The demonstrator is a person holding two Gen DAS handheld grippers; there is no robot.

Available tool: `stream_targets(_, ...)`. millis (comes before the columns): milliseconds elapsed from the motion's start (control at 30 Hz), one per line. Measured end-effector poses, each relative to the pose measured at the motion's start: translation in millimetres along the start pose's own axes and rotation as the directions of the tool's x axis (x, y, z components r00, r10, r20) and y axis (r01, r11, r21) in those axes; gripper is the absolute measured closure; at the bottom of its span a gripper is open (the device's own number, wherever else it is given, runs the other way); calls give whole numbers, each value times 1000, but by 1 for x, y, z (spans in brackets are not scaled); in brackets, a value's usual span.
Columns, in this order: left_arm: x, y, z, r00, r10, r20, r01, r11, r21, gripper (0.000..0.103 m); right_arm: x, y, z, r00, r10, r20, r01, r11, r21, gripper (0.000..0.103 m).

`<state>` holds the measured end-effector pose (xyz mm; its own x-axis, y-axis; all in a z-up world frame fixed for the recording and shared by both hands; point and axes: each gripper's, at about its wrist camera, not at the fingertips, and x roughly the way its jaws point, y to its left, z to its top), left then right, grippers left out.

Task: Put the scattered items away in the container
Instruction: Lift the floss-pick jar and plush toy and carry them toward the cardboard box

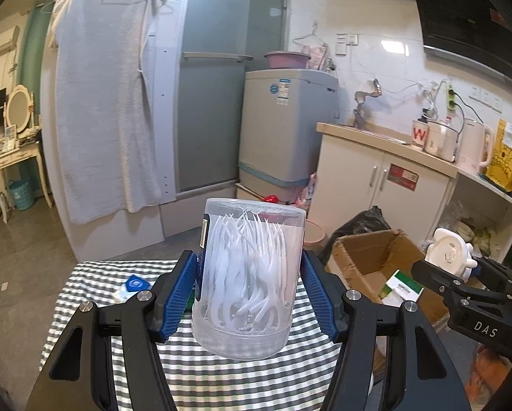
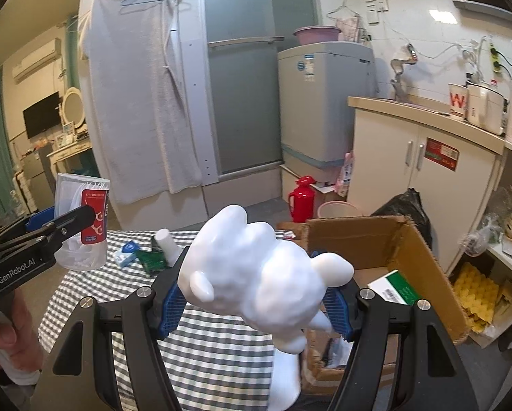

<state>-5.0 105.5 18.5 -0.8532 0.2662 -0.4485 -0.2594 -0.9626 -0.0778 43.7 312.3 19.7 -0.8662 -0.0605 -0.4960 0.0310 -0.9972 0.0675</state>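
Step in hand: both grippers are carrying items clear of the desk (image 2: 221,359), which is wearing a grey-and-white checked cloth; judging by the poses, the carry to the box is under way and the drop is not yet done.
Container: the open brown cardboard box (image 2: 403,250) is sitting just off the desk's right edge, flaps up; a green-and-white carton (image 2: 398,287) is lying inside it, and more may be hiding beneath.
Right gripper: the right gripper (image 2: 252,303) is clenching the white lumpy animal-shaped plastic figure (image 2: 259,274), holding it above the desk's right side, close to the box's near wall.
Left gripper: the left gripper (image 1: 249,294) is grasping the clear cylindrical plastic jar of white floss picks (image 1: 247,274), lifted over the desk and well left of the box.
Jar contents: the picks are standing packed inside, lid seemingly on.
Still on the desk: a small blue-and-white packet (image 2: 127,251), a green flat pack (image 2: 151,260) and a white cylinder (image 2: 165,241) are waiting at the far end.
Next move: probably the figure is needing to travel right, past the box rim, before release; the jar would be following.
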Motion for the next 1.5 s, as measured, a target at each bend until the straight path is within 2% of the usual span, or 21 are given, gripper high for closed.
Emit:
stream_targets(433,28,-48,9,994,-107,-29,108,993,51,39,-6,-50,2,996,-91,4,91,994,60,35)
stream_targets(1000,71,-91,9,984,-161,-70,167,982,87,39,12,-101,-1,989,-144,-8,144,984,106,35)
stream_targets(1500,114,-145,5,964,-233,-132,249,961,123,39,33,-160,-17,976,-202,-78,212,964,158,35)
